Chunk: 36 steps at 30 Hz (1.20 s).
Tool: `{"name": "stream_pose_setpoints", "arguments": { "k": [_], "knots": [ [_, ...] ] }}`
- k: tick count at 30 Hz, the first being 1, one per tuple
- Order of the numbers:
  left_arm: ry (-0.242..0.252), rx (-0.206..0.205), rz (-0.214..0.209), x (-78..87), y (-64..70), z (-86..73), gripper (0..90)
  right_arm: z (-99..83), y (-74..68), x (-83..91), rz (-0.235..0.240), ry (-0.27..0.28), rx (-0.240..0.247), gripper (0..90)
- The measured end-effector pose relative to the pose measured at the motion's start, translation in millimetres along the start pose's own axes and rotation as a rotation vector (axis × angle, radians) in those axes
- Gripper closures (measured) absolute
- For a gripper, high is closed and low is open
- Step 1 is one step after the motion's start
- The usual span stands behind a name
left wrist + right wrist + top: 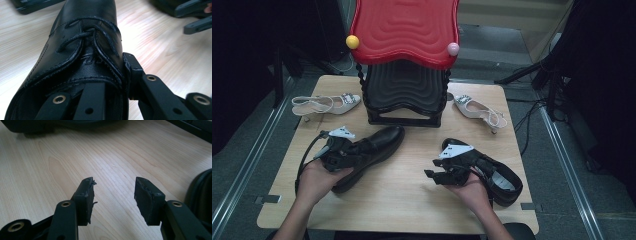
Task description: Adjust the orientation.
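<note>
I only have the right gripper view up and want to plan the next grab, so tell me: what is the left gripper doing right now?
Observer: The left gripper has the black lace-up shoe by its collar, one jaw inside the opening and the other outside the wall.
Operator: And the dark edge at my right?
Observer: That is a second black shoe, lying next to the right hand. The right gripper is open over bare wood, off the shoe.
Operator: Anywhere to put shoes?
Observer: Probably the rack with a red top shelf, at the far side of the table.
</note>
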<state>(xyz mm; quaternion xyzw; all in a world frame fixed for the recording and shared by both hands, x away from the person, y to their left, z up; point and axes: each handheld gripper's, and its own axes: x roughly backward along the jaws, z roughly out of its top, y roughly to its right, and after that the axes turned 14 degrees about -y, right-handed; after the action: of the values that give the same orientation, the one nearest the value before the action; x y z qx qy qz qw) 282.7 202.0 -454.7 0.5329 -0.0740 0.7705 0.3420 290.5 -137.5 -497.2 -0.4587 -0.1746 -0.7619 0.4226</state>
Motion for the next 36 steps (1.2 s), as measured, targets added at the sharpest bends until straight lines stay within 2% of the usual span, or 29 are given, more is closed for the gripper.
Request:
{"name": "stream_pose_setpoints", "arguments": {
  "k": [3, 7, 8, 12, 14, 18, 20, 21, 22, 24, 29, 34, 35, 36],
  "knots": [
    [-0.005, -0.035, -0.022, -8.8, 12.3, 15.4, 80.4, -4.3, 1.6, 4.9, -0.009, 0.017, -0.015, 51.0],
    [-0.015, -0.055, -0.037, -15.6, 21.8, 27.1, 80.4, -6.9, 2.1, 7.4, -0.017, 0.016, -0.024, 51.0],
    [-0.024, -0.08, -0.039, -18.6, 29.1, 33.6, 80.4, -7.3, 1.9, 8.2, -0.019, 0.019, -0.026, 51.0],
    [-0.021, -0.099, -0.066, -23.2, 38.6, 40.2, 80.0, -8.1, 1.9, 9.8, -0.023, 0.024, -0.031, 51.0],
    [-0.022, -0.099, -0.082, -31.0, 44.3, 43.9, 79.9, -8.9, 3.1, 10.5, -0.025, 0.026, -0.033, 51.2],
    [-0.034, -0.103, -0.072, -43.2, 49.6, 43.1, 79.8, -9.2, 3.1, 10.3, -0.025, 0.022, -0.033, 51.9],
    [-0.061, -0.106, -0.098, -55.2, 52.0, 40.2, 80.0, -9.3, 3.7, 9.3, -0.025, 0.02, -0.033, 52.0],
    [-0.057, -0.12, -0.087, -56.0, 54.3, 39.2, 79.5, -9.3, 3.8, 8.6, -0.021, 0.017, -0.038, 52.0],
    [-0.054, -0.13, -0.076, -56.0, 55.6, 38.5, 78.1, -9.2, 4.0, 7.8, -0.021, 0.017, -0.04, 52.1],
    [-0.046, -0.115, -0.104, -55.5, 53.9, 38.0, 72.3, -9.2, 3.8, 6.7, -0.019, 0.013, -0.046, 52.1],
    [-0.054, -0.124, -0.114, -49.3, 49.8, 37.0, 57.5, -9.8, 2.2, 7.3, -0.02, 0.017, -0.055, 52.2],
    [-0.038, -0.126, -0.11, -23.0, 42.8, 29.8, 54.4, -9.6, 1.6, 8.1, -0.011, 0.016, -0.066, 52.9],
    [-0.038, -0.126, -0.11, -23.0, 42.8, 29.8, 54.4, -9.6, 1.6, 8.1, -0.011, 0.016, -0.066, 52.9],
    [-0.04, -0.134, -0.102, -11.9, 40.9, 26.2, 54.3, -8.7, 0.5, 8.9, -0.015, 0.02, -0.068, 52.9]
  ]
}}
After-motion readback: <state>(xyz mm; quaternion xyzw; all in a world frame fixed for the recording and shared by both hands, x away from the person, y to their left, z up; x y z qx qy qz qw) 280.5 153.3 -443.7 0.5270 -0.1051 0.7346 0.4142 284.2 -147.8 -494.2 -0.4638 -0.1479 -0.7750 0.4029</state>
